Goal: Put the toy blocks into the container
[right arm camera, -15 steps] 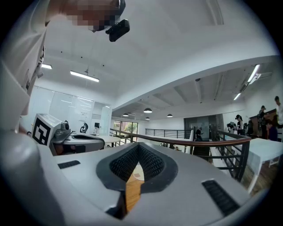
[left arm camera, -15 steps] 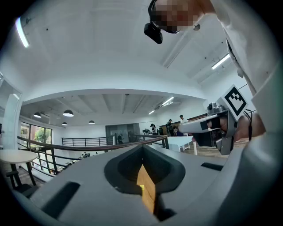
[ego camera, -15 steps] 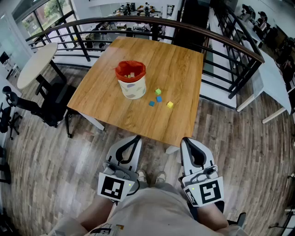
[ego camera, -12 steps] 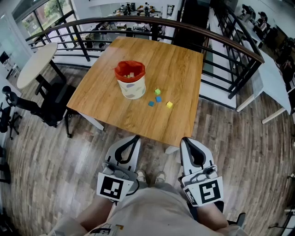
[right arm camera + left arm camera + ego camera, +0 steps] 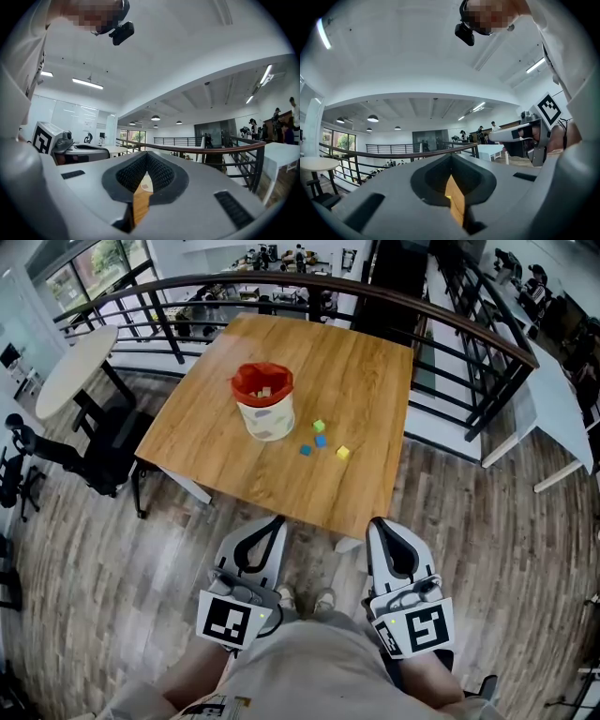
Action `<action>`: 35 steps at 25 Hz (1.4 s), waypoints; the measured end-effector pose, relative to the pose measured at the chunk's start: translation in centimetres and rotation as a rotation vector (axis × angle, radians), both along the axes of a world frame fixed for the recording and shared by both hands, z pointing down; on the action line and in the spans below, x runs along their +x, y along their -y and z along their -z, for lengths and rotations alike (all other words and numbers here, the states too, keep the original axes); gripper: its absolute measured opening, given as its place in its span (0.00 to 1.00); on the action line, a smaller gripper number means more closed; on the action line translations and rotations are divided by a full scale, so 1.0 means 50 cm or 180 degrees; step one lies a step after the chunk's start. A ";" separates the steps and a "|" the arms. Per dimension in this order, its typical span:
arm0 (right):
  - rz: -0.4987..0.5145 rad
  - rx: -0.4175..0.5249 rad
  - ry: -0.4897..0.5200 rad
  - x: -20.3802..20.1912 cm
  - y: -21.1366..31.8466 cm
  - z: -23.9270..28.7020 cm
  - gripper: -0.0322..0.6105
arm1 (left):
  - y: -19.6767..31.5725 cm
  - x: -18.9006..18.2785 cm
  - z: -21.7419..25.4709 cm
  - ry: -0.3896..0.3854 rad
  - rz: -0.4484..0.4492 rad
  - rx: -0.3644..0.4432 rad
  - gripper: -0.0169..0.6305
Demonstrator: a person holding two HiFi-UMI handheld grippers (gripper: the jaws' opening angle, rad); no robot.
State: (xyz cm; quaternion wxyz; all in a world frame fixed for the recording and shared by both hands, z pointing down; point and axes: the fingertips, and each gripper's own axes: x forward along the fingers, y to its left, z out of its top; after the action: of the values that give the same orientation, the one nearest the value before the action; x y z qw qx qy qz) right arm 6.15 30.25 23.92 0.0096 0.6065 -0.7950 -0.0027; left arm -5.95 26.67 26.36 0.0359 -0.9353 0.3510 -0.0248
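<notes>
Hanging level and low in front of the person's body, the left claw (image 5: 277, 520) and the right claw (image 5: 376, 522) sit side by side above the plank floor (image 5: 112, 549). Both stop short of the near edge of the wooden bench (image 5: 366, 371). In the left gripper view the left claw's jaws are drawn together, with only a thin sliver of the wood showing through the seam, and nothing is between them. The right gripper view shows the right claw closed in the same way and also empty.

On the bench, the container (image 5: 265, 409), a pale tub lined with red, stands upright towards the left side. A pale piece shows inside it. Four toy blocks lie on the bare wood just to its right, none touching it. The green block (image 5: 319, 426) is farthest from the person. A blue block (image 5: 321, 441) is just beside it. A smaller blue block (image 5: 305, 450) and a yellow block (image 5: 343, 453) lie nearest the claws. A dark railing (image 5: 450, 310) curves round the far side of the bench.
</notes>
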 end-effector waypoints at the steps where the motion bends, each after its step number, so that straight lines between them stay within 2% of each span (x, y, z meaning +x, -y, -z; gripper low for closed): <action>1: -0.0002 -0.0008 0.0004 0.004 0.000 -0.002 0.08 | -0.001 0.003 -0.001 0.0006 0.0000 -0.0006 0.04; 25: -0.0012 -0.0073 0.0150 0.135 -0.001 -0.055 0.08 | -0.015 0.132 -0.015 0.0168 -0.0007 -0.0017 0.05; 35: -0.0002 -0.0114 0.0100 0.120 0.089 -0.079 0.08 | 0.082 0.131 -0.037 0.0192 -0.0058 0.0022 0.04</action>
State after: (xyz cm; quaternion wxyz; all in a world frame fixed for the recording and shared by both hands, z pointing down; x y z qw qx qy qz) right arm 12.17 25.78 27.87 0.0080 0.6065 -0.7948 0.0211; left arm 0.58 22.57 28.18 0.0499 -0.9372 0.3414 -0.0515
